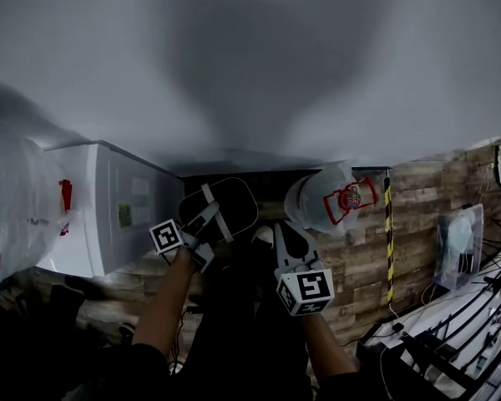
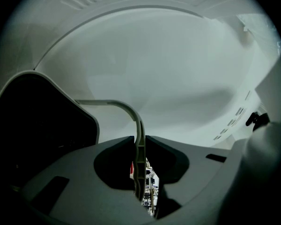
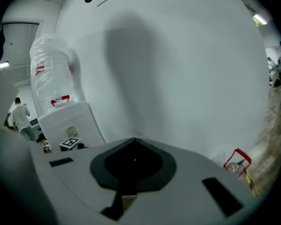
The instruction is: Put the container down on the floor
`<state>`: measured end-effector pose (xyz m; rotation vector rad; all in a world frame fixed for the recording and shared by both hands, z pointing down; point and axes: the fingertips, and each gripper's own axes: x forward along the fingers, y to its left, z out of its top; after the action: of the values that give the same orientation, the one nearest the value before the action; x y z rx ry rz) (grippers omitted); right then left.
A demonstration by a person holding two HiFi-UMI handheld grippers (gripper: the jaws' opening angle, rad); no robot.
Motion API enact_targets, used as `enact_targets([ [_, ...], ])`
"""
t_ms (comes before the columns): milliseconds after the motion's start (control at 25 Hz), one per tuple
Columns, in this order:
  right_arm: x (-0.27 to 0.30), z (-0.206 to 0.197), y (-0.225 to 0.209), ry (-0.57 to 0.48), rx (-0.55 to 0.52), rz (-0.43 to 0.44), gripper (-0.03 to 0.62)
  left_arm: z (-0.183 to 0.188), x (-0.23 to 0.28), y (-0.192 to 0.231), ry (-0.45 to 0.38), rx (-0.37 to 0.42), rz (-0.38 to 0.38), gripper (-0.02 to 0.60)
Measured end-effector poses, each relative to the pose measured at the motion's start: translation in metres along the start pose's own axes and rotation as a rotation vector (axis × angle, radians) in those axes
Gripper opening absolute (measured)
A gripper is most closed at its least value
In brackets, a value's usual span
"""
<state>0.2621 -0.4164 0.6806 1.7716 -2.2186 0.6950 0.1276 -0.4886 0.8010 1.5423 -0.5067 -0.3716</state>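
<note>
Black container hangs by its handle in clenched left gripper; right gripper closed, empty.

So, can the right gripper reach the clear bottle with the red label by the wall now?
Probably yes. The right gripper is empty, jaws together, and the bottle stands just ahead to its right with nothing visible between them. The jaws would have to open first.

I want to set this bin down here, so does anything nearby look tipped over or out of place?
The clear plastic water jug with a red handle seems to lie on its side on the wood-plank floor against the white wall, though the steep angle leaves that unsure. No spill shows.
</note>
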Motion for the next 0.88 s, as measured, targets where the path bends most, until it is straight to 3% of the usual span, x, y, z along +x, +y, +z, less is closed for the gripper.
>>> enact_targets([
  [200,0.017,-0.013,0.005,-0.009,0.013,0.030,0.011,-0.004,0.000,0.027,0.024,-0.002,0.013,0.077],
  [360,0.035,-0.034,0.009,0.003,0.004,0.066,0.011,-0.005,0.000,0.072,0.049,0.027,0.076,0.077],
  [600,0.063,-0.061,0.014,0.005,-0.033,0.107,0.009,-0.014,0.009,0.106,0.082,0.037,0.075,0.077],
  [880,0.093,-0.091,0.009,0.024,-0.022,0.127,0.009,-0.012,0.015,0.158,0.123,0.068,0.129,0.077],
])
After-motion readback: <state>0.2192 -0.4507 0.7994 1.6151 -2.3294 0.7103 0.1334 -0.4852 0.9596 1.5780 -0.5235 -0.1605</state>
